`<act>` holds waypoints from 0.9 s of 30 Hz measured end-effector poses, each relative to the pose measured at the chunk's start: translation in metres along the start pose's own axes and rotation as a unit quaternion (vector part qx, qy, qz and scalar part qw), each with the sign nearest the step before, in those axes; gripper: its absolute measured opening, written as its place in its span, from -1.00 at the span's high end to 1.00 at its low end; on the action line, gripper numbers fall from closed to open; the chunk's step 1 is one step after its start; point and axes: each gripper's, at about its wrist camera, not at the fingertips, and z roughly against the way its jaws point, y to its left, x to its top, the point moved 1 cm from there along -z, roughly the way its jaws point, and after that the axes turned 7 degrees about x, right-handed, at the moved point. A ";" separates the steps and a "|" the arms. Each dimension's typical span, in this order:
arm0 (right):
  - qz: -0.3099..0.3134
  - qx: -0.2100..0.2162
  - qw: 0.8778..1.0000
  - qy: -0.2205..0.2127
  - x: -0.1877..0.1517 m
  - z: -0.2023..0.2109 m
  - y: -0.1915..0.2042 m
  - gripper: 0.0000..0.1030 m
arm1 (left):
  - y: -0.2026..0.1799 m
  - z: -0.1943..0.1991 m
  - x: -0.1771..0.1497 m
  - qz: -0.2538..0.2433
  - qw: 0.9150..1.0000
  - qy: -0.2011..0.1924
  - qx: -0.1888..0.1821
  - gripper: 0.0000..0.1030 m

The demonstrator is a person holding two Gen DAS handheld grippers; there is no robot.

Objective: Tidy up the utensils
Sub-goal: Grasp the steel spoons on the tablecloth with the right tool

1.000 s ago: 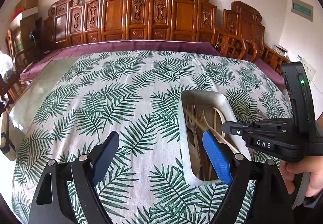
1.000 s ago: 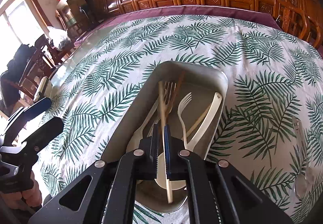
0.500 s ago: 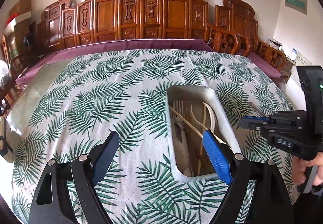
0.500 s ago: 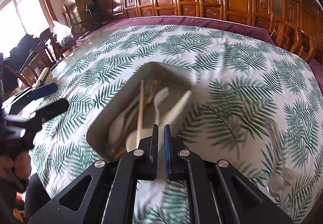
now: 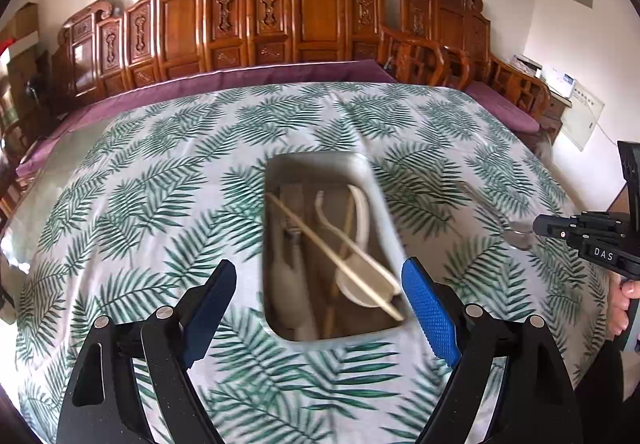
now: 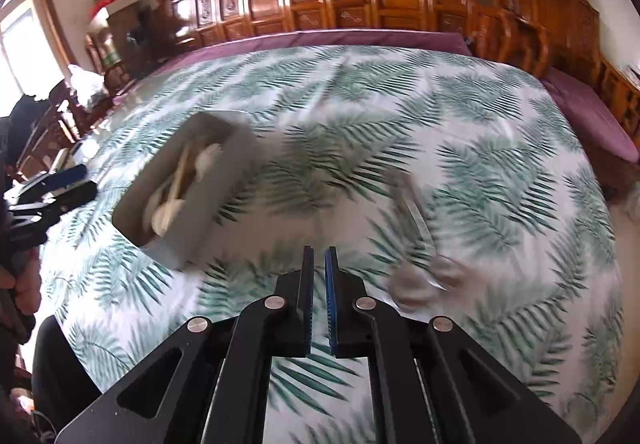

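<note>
**Over a leaf-print tablecloth, two hand-held grippers flank a utensil tray**

Nearest the viewer, the right gripper [image 6: 319, 264] points down at the cloth with its jaws together and nothing between them. Just to its right, on the bare tablecloth [image 6: 460, 116], lie two clear spoons [image 6: 424, 276], smeared by motion blur; their exact outline cannot be told. To its left, a little apart, sits the grey tray [image 6: 224, 200], already loaded with pale utensils.

From the other side, the left gripper [image 5: 320, 308] hangs with its jaws wide apart and empty, framing the near end of the tray [image 5: 280, 172]. Inside lie a chopstick [image 5: 332, 252] resting slantwise, a white spoon [image 5: 366, 284], and forks. Carved wooden chairs [image 5: 316, 12] line the far edge of the table.

Judging from this, the loose spoons are the next pickup. The risks: closed jaws must part before descending, or they will shove the spoons aside; clear, thin plastic lying flat may slip from the pads; two spoons lying together may lift as one and drop.
</note>
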 end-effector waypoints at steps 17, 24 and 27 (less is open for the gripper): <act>0.018 -0.024 0.997 0.064 0.014 -0.036 -0.073 0.62 | -0.093 -0.023 -0.001 -0.017 0.997 0.038 -0.067 -0.58; 0.046 -0.033 0.992 0.110 0.020 -0.077 -0.081 0.62 | -0.116 -0.040 -0.004 -0.034 0.995 0.052 -0.077 -0.58; 0.061 -0.042 0.989 0.127 0.021 -0.088 -0.083 0.62 | -0.125 -0.046 -0.002 -0.037 0.994 0.058 -0.082 -0.58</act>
